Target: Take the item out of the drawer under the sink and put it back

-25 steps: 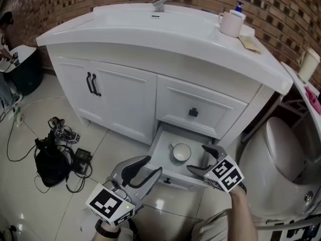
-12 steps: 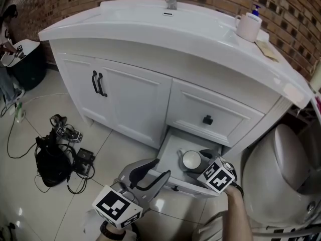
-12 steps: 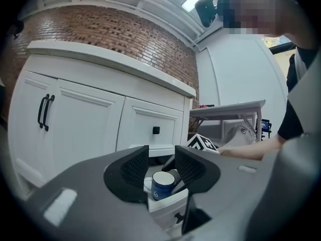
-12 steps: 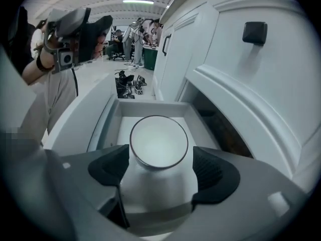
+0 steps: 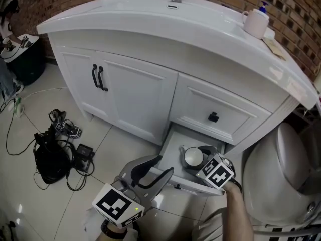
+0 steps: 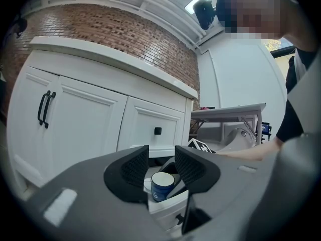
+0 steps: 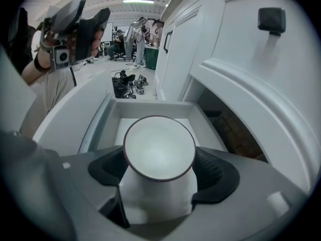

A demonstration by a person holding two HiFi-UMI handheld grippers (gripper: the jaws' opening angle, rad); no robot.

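Inside the drawer (image 5: 173, 147), right hand-held gripper (image 7: 159, 170) clasps the mug (image 7: 159, 144); left hand-held gripper (image 6: 155, 167) gapes

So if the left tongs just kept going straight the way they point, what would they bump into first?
Probably the blue mug with the white inside, held by the right tongs in the open white drawer; its front edge might come first, as depth is unclear.

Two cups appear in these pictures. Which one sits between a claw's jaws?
The cup in the open bottom drawer, gripped by the right claw. The other cup stands untouched up on the countertop.
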